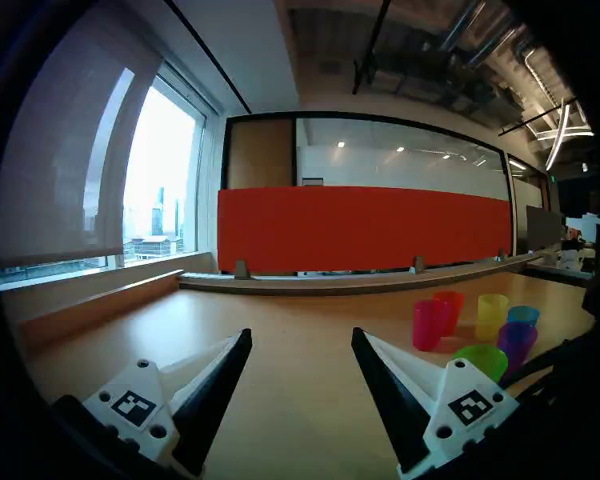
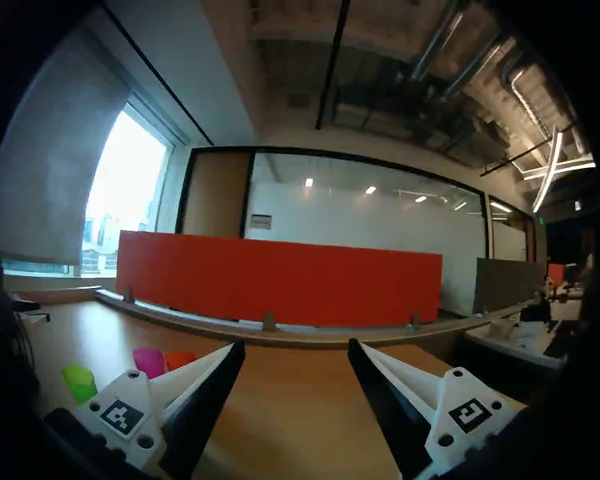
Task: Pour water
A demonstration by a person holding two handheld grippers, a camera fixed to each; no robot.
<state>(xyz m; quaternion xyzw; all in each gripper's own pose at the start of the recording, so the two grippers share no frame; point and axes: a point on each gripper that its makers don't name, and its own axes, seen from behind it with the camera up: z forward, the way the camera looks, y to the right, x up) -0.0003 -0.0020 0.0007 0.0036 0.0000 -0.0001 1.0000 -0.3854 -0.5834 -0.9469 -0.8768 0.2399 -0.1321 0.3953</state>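
No text, label or number can be read.

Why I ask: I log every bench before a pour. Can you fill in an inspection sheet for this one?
Surface: wooden desk, bare ahead of both grippers.
Job's things: six plastic cups clustered together on the desk: pink cup, orange cup, yellow cup, blue cup, purple cup, green cup; contents cannot be told.
Clutter: small items on a farther desk, too small to tell.
Grippers: left gripper jaws open, holding nothing; right gripper likewise.
Cables: dark cable-like strands beside the cups; unsure.
Surroundings: red divider panel, window, ceiling pipes.
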